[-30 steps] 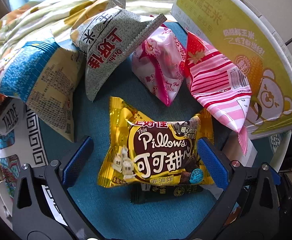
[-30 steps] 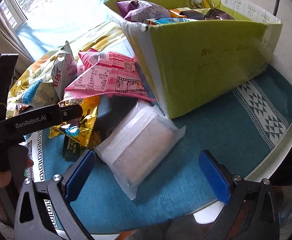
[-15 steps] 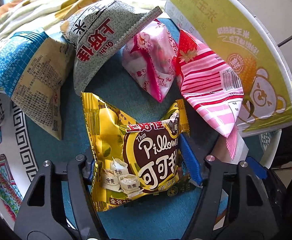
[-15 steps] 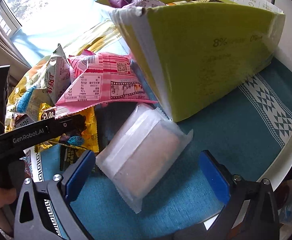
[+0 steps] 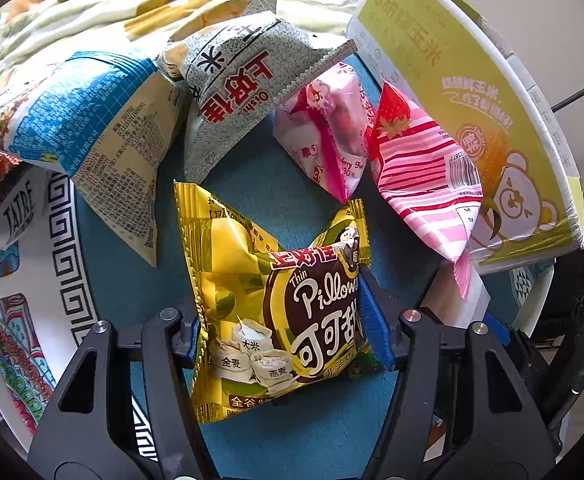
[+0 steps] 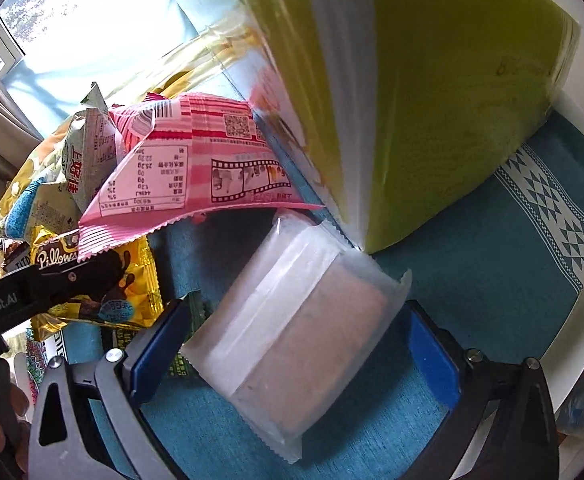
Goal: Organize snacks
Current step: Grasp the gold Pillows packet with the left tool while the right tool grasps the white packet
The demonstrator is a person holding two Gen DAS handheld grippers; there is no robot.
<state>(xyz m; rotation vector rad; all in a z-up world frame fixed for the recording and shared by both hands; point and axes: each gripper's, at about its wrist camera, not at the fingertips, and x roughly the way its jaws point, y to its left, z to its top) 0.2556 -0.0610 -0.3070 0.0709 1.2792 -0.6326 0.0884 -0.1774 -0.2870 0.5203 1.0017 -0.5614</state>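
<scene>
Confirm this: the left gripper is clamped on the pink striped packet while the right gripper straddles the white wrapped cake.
Not quite. In the left wrist view the left gripper, jaws closing, squeezes the yellow Pillows packet; the pink striped packet lies untouched beside the green box. The right gripper does straddle the white wrapped cake.

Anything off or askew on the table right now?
No spill or tear shows. The yellow Pillows bag crumples as the left gripper is closing on it; a dark green packet lies half hidden under the frosted white pack.
</scene>
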